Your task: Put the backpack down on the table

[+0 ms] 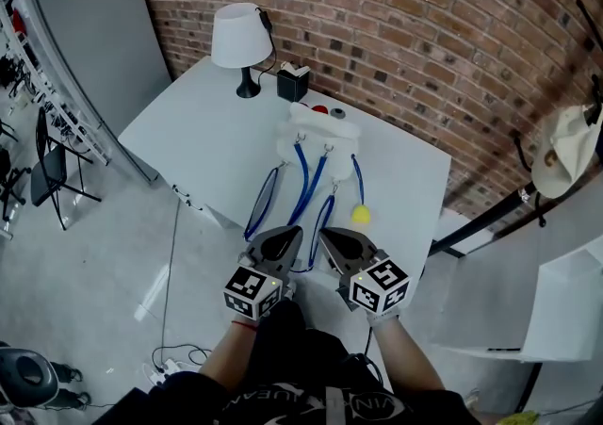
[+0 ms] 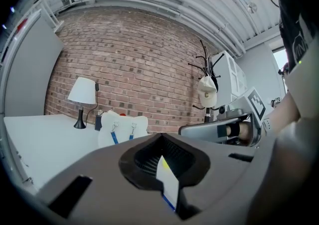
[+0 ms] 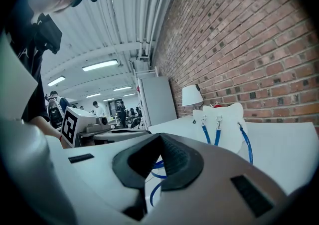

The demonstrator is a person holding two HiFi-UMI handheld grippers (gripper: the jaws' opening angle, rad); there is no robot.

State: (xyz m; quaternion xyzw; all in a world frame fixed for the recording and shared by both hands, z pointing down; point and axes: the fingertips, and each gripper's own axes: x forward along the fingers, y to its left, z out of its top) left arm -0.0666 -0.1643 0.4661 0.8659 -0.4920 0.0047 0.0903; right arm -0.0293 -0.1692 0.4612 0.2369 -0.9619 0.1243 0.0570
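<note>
The white backpack [image 1: 316,136] lies flat on the white table [image 1: 207,140], its blue straps [image 1: 301,183] trailing toward me and a yellow ball [image 1: 360,215] beside them. My left gripper [image 1: 285,238] and right gripper [image 1: 330,237] hover side by side over the table's near corner, at the strap ends. Both are shut with nothing held. In the left gripper view the backpack [image 2: 122,126] stands ahead beyond the shut left gripper [image 2: 162,141]. From the right gripper view the backpack [image 3: 224,126] lies ahead to the right of the right gripper [image 3: 159,141], and blue strap loops [image 3: 158,165] show below its tip.
A white lamp [image 1: 240,37] and a black box [image 1: 293,84] stand at the table's far edge by the brick wall. A coat rack with a hat [image 1: 565,145] is at the right, above a white cabinet [image 1: 565,310]. A chair [image 1: 47,169] stands at the left.
</note>
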